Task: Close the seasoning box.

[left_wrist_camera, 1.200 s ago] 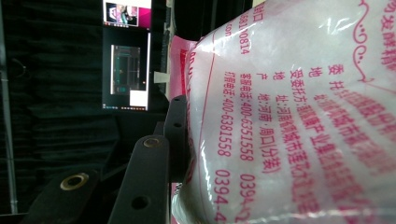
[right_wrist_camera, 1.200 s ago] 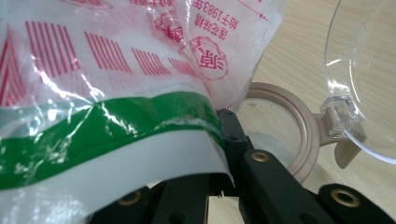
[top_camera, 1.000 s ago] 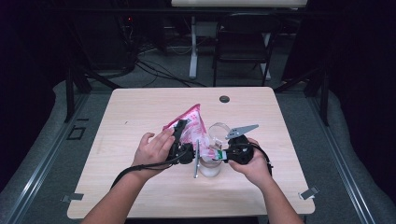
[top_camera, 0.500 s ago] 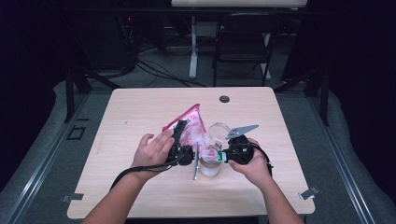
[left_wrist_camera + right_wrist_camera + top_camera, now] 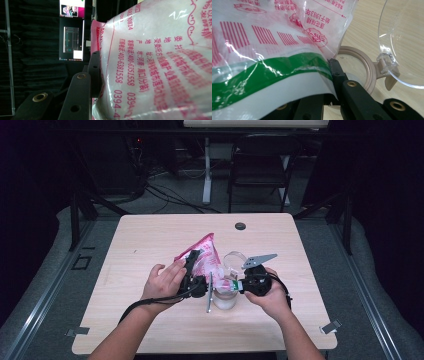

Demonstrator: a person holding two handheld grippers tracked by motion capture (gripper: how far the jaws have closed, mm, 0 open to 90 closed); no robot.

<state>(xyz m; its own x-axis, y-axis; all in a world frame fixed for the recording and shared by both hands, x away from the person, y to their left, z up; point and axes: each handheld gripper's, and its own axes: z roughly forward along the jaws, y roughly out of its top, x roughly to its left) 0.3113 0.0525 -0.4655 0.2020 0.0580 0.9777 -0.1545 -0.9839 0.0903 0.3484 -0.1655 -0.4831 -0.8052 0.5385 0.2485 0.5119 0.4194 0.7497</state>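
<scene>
A plastic bag (image 5: 206, 256) with pink print and white contents hangs tilted over the table, held from both sides. My left gripper (image 5: 193, 261) is shut on its bulging body; in the left gripper view the bag (image 5: 155, 62) presses against one black finger (image 5: 94, 67), hiding the other. My right gripper (image 5: 232, 285) is shut on the bag's green-banded edge (image 5: 274, 67). Under the bag stands a clear jar (image 5: 225, 299) with a beige rim (image 5: 365, 65) and its clear hinged lid (image 5: 404, 42) flipped open.
The wooden table (image 5: 150, 235) carries a small dark round piece (image 5: 240, 226) near its far edge. Behind the table are a folding chair (image 5: 262, 167) and floor cables. Monitors (image 5: 72, 37) glow in the dark background.
</scene>
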